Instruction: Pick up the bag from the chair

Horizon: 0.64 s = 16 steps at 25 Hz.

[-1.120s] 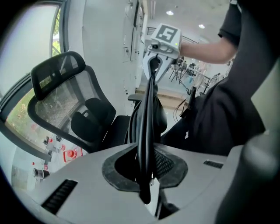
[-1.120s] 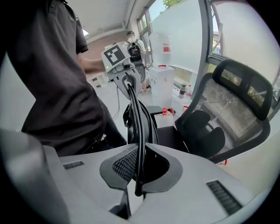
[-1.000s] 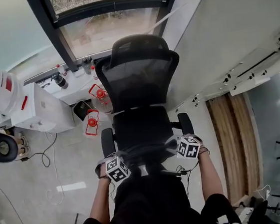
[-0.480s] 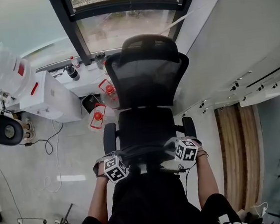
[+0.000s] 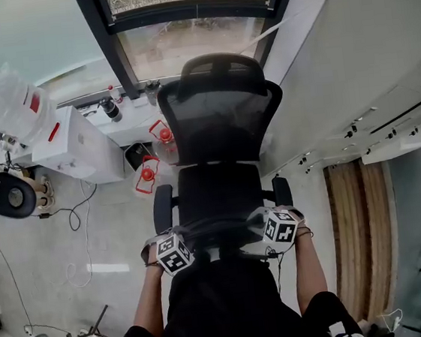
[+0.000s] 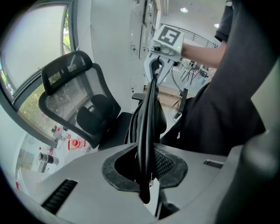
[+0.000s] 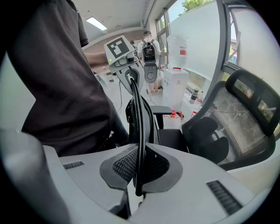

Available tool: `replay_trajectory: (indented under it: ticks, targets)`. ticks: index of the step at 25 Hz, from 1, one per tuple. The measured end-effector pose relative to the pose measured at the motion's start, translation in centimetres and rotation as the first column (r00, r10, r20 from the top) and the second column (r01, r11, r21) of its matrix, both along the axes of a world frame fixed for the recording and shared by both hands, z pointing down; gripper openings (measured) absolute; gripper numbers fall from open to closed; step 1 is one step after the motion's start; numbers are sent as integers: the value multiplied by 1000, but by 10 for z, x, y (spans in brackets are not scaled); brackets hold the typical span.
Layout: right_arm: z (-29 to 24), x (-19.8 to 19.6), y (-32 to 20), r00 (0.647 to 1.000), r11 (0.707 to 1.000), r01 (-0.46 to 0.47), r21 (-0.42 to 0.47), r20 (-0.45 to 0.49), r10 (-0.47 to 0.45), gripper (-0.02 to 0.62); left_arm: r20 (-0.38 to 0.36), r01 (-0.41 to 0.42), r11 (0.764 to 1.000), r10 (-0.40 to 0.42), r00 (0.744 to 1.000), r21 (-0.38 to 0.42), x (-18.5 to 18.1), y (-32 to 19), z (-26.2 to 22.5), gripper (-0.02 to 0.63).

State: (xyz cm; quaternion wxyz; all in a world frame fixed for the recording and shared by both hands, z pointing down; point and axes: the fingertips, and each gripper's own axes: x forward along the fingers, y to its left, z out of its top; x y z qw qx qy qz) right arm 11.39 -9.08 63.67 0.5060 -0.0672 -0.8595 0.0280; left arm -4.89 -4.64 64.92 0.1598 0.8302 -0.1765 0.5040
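The left gripper (image 6: 146, 175) was closed on the black strap (image 6: 148, 109) of the bag (image 5: 217, 229). The right gripper (image 7: 139, 169) was closed on the same strap from the other side. The bag hung between them, close to the person's body, at the front edge of the chair (image 5: 216, 122) seat.

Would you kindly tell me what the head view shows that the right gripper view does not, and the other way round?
Only the head view: the wooden strip right of the chair. Only the right gripper view: the right gripper shut on the bag's black strap, and a person wearing a backpack in the distance. Both: the mesh chair, the water jug and the left gripper.
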Motion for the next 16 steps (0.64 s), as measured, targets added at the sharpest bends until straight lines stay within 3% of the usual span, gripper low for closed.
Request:
replay_trajectory:
  ticks: [16]
  targets:
    - [1,11,18,1000,1000,-19,-13,-6,19,20,-4,-36,999,36,999,-5,9,12,1,44]
